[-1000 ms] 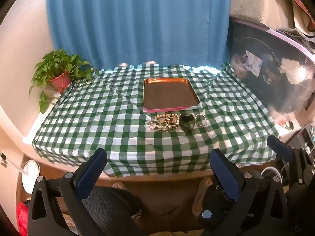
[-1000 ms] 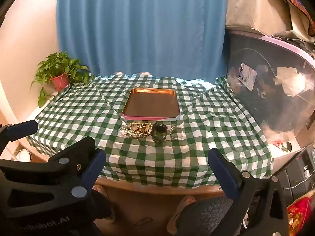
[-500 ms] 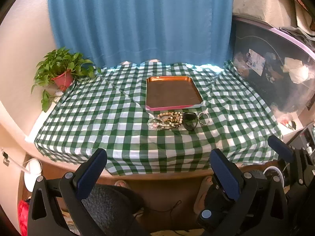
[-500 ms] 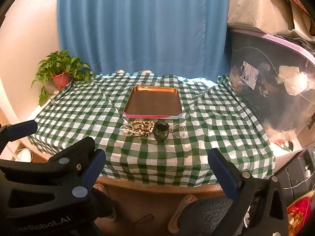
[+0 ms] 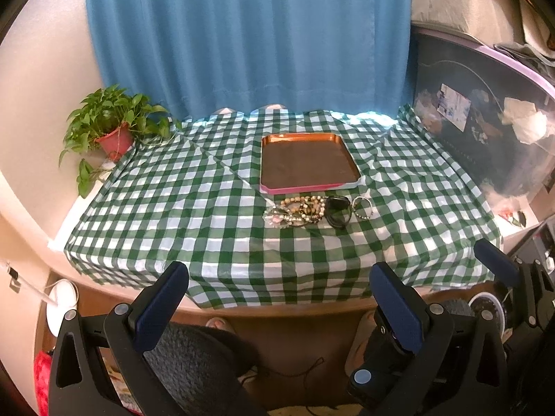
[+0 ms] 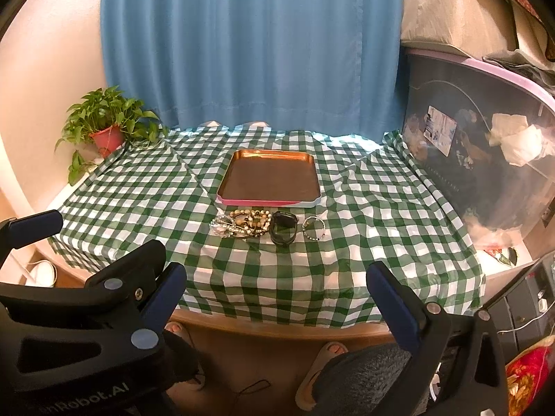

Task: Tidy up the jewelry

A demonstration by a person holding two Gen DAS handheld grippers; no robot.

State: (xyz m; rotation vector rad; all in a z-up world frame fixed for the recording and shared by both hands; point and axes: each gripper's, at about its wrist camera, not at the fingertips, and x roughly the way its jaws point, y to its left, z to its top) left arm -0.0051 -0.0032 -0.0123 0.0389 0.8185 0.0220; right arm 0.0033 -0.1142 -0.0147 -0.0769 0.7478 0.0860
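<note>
- Leftmost, a potted plant (image 5: 110, 131) in a red pot stands at the far left corner of the green-checked tablecloth (image 5: 194, 215), beside the blue curtain (image 5: 242, 34).
- Nearer, the left gripper (image 5: 277, 306) hangs before the table's near edge, jaws spread wide and holding nothing.
- Centrally, a copper tray (image 5: 305, 164) with a pink rim lies bare on the cloth.
- Just in front of the tray lies a row of jewelry: a heap of beaded bracelets (image 5: 295, 209), then a black bracelet (image 5: 338, 210) touching the heap, then a thin beaded ring bracelet (image 5: 362, 207) beside it.
- Right of these, the right gripper (image 6: 275, 293) is likewise wide open and holding nothing, short of the table edge.
- Farthest right, a clear storage bin (image 6: 485, 145) with a lilac lid stands against the table.
</note>
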